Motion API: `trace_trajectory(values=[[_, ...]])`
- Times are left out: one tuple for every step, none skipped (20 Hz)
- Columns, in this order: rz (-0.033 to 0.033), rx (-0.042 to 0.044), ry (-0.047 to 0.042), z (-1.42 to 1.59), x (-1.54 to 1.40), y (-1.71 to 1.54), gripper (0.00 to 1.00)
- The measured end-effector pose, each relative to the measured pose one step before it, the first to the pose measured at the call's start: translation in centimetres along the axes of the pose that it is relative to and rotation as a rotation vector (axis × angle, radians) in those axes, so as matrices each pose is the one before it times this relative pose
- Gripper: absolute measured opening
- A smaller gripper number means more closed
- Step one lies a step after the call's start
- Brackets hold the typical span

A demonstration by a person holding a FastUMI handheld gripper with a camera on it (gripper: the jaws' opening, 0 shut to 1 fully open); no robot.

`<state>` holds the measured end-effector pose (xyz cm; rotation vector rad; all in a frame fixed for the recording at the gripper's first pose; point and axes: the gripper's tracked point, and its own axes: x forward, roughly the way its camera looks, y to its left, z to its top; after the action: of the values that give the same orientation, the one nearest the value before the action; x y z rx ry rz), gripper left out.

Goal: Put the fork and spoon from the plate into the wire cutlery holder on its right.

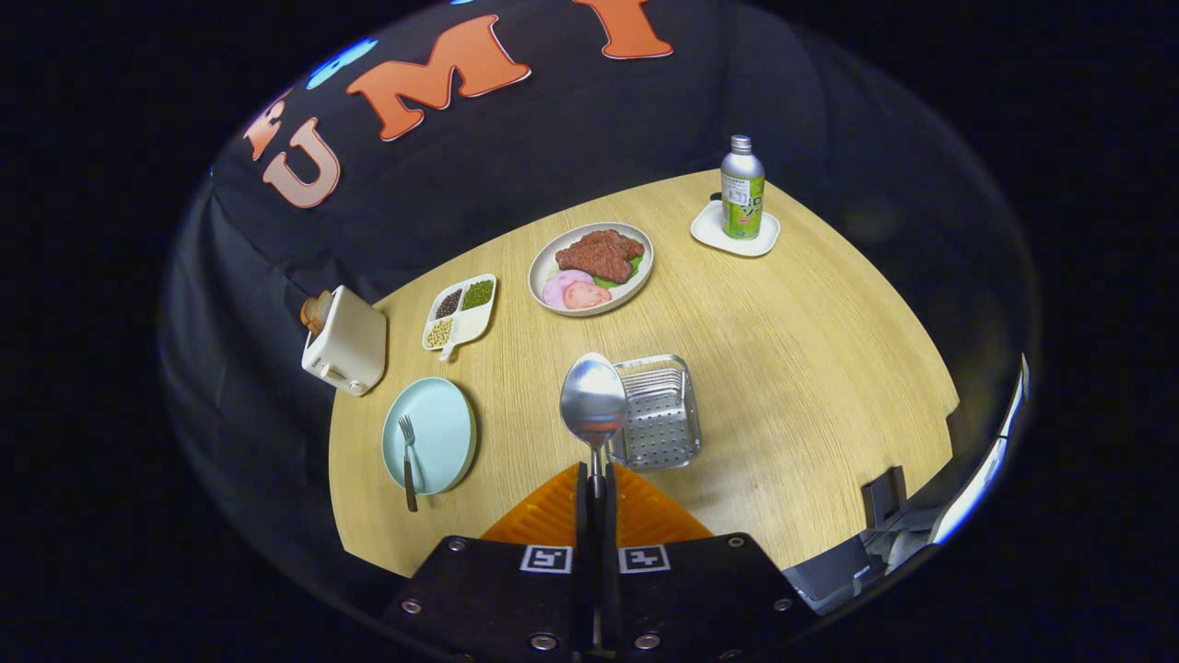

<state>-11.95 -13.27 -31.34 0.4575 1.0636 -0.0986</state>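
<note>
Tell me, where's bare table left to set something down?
Widest: right of the wire cutlery holder, below the bottle. The toaster, divided dish and blue plate sit crowded. The gripper grips the spoon.

Your jaws are clamped on the handle of a polished steel spoon, whose bowl is mirror-bright. Beside it you have a perforated, wire-sided metal cutlery holder with a satin sheen. The pale blue round plate looks glazed and smooth; the fork on it has metal tines and a darker handle. The light wood-grain surface reads matt. The metal bottle is glossy. The cream toaster appears to be smooth plastic.
</note>
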Motion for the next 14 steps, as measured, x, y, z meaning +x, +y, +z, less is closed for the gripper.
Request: trace_trajectory(values=[[-0.00007,-0.00127,0.00582,-0.144,0.094,-0.592,0.04],[-0.0034,-0.00312,0.0044,-0.146,0.15,-0.638,0.04],[-0.00061,-0.00652,0.00849,-0.261,0.234,-0.495,0.04],[-0.00026,-0.00249,0.00905,-0.265,0.209,-0.491,0.04],[0.0053,-0.0043,0.0162,-0.389,0.27,-0.388,0.04],[0.0016,0.00104,0.01418,-0.345,0.253,-0.387,0.04],[-0.00132,-0.00546,0.01865,-0.355,0.398,-0.449,0.04],[-0.00492,-0.00416,0.01614,-0.399,0.509,-0.428,0.04],[0.00433,-0.00697,0.01266,-0.193,0.448,-0.153,0.04],[0.0041,-0.00411,0.0114,-0.026,0.383,-0.002,0.04],[0.00161,-0.0052,0.01033,0.024,0.404,0.04,0.04],[-0.0011,-0.005,0.00317,0.238,0.271,-0.056,0.04],[-0.00134,-0.00479,0.00171,0.377,0.357,0.155,0.04],[-0.00009,-0.01551,0.00442,0.223,0.254,0.235,0.04]])
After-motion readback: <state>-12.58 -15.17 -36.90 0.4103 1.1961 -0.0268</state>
